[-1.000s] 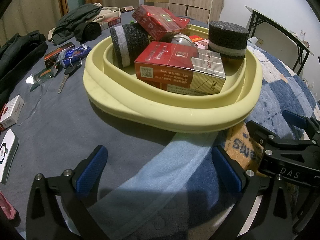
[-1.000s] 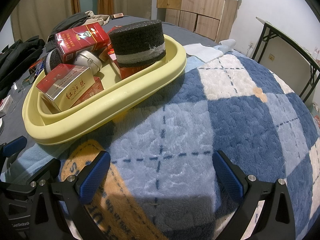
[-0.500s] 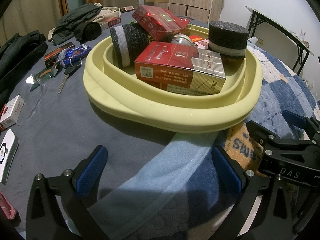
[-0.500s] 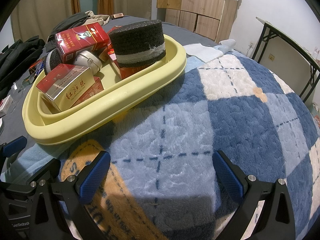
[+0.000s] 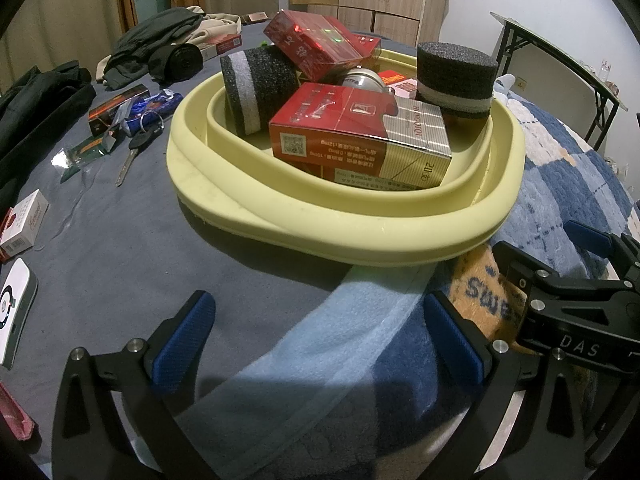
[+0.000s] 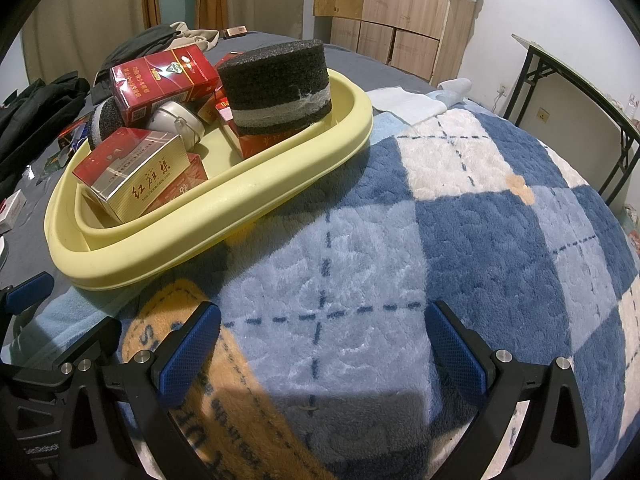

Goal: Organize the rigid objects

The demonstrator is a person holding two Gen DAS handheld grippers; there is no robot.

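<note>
Two cameras look at one yellow basin (image 5: 360,236), and each shows a side the other hides.

From the left wrist, the left gripper (image 5: 320,336) hangs with its blue-padded fingers wide apart and nothing between them, near the basin's front rim, over grey sheet and a fold of pale blue blanket (image 5: 360,344). Inside the basin, two black foam cylinders show: one lying on its side (image 5: 256,88) at the back left, one upright (image 5: 456,76) at the back right. A red and gold carton (image 5: 360,136) lies across the front, a second red carton (image 5: 316,50) leans on top at the back, and a metal tin (image 5: 362,78) peeks between them. Only this view shows the clutter left of the basin: one key (image 5: 134,152), a white pack (image 5: 26,220), dark clothes (image 5: 160,48). The right gripper's black frame (image 5: 576,308) sits right of the basin.

From the right wrist, the right gripper (image 6: 320,340) is likewise spread open and empty, above the checked blue and white blanket (image 6: 440,220) that lies right of the basin (image 6: 224,216). Here the upright cylinder (image 6: 280,88) stands on red packs, the gold end of the front carton (image 6: 148,188) faces the camera, and the tin (image 6: 180,120) shows its handle. Only this view shows the folding table (image 6: 576,80) and wooden wardrobe (image 6: 400,8) beyond the basin.
</note>
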